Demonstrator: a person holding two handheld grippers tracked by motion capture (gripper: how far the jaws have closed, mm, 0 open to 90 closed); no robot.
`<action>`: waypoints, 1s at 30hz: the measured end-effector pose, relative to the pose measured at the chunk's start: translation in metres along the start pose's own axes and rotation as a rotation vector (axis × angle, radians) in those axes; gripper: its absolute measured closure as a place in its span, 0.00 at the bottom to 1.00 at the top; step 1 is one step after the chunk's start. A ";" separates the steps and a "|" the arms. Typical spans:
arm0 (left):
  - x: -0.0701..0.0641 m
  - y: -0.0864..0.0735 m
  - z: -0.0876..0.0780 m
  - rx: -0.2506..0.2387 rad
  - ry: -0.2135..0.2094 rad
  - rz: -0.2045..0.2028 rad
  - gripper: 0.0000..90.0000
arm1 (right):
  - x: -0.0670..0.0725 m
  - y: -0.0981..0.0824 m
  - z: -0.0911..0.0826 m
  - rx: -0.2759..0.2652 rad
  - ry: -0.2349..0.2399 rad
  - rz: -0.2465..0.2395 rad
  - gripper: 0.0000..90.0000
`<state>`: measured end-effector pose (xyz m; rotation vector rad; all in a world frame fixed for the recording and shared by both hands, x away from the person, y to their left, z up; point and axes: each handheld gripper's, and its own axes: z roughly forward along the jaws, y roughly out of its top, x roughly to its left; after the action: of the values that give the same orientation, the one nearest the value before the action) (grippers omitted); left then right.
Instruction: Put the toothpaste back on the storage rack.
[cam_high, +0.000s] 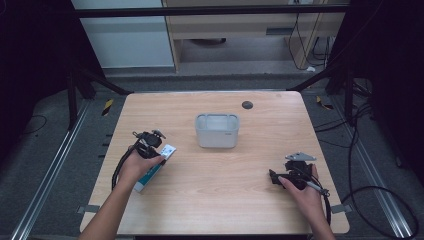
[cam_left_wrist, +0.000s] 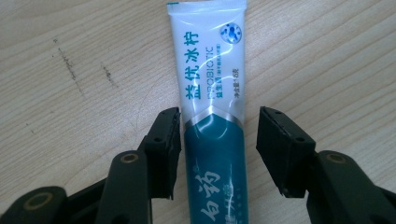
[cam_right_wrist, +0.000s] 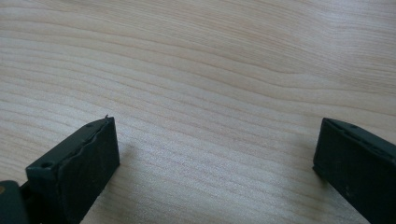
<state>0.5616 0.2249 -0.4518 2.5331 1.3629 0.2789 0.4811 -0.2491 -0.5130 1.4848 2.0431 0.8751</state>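
Observation:
A white and teal toothpaste tube (cam_left_wrist: 212, 93) lies flat on the wooden table (cam_high: 225, 200), left of the middle (cam_high: 152, 172). My left gripper (cam_left_wrist: 217, 140) points down over it (cam_high: 156, 156) with a jaw on each side of the tube's middle. The left pad is almost against the tube's edge, while bare wood shows between the tube and the right pad, so the gripper is open. My right gripper (cam_high: 274, 177) rests low at the right of the table, its jaws (cam_right_wrist: 215, 154) wide open over bare wood with nothing between them.
A grey open-topped plastic bin (cam_high: 216, 137) stands at the middle of the table, beyond both hands. A small dark round spot (cam_high: 247, 104) sits near the far edge. A black frame and cables surround the table.

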 end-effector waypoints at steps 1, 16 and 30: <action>0.000 0.000 0.001 0.001 -0.001 0.000 0.56 | 0.000 0.000 0.000 0.000 0.002 0.004 0.01; 0.002 0.002 0.009 0.021 -0.002 -0.011 0.60 | 0.000 0.000 0.000 0.000 0.000 -0.001 0.01; 0.001 0.004 0.010 0.038 -0.006 -0.005 0.63 | 0.000 0.000 0.000 0.000 0.000 0.000 0.01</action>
<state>0.5684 0.2223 -0.4603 2.5587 1.3845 0.2467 0.4811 -0.2491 -0.5129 1.4851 2.0432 0.8753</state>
